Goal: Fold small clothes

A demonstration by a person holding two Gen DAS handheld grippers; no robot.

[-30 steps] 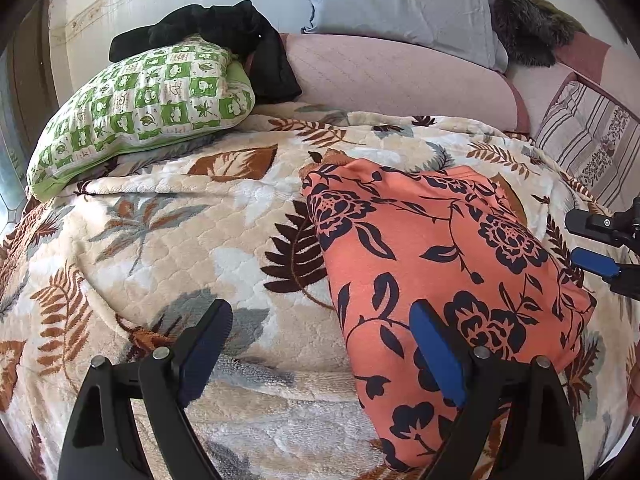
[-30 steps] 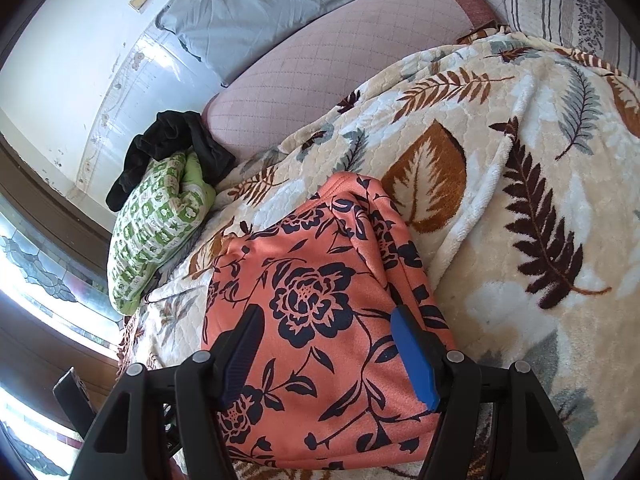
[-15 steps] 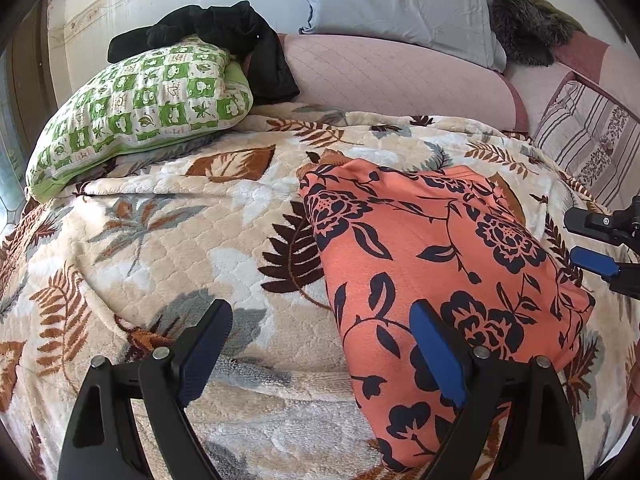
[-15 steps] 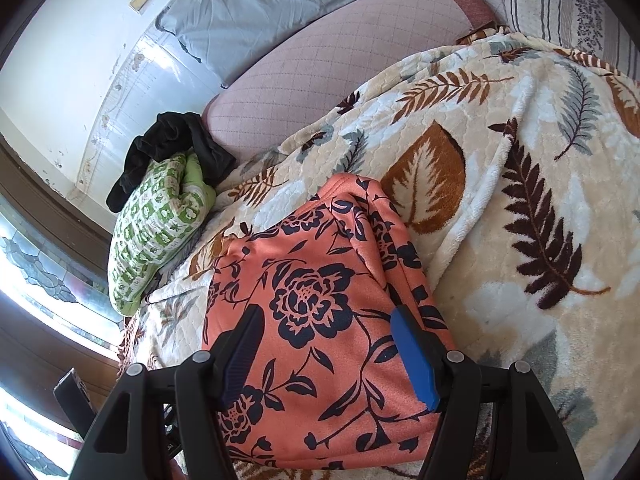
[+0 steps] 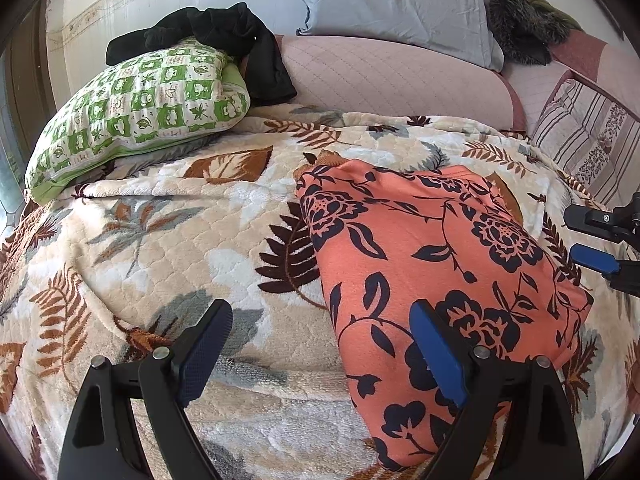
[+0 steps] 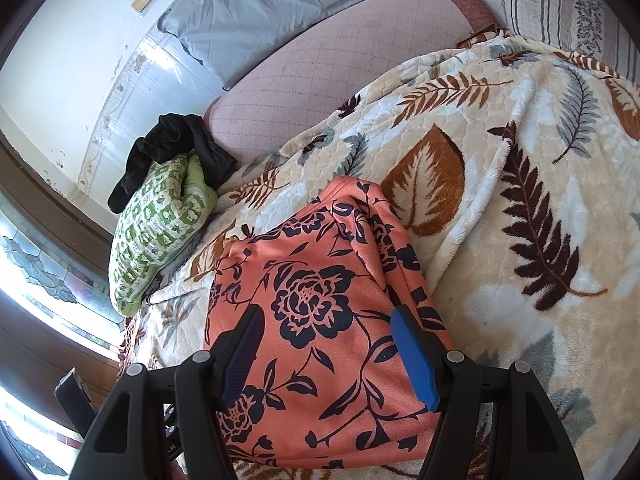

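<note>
On the bed's leaf-print blanket [image 5: 168,240], the coral floral garment [image 5: 432,264] lies folded into a compact block. Left tongs [image 5: 320,352] gape wide at its left edge; right tongs [image 6: 328,352] hover parted above it, empty. Likely checking the fold.

A green checked pillow [image 5: 136,116] lies at the bed's far left corner, black clothing [image 5: 224,36] draped over it, a grey pillow [image 5: 396,4] behind.
</note>
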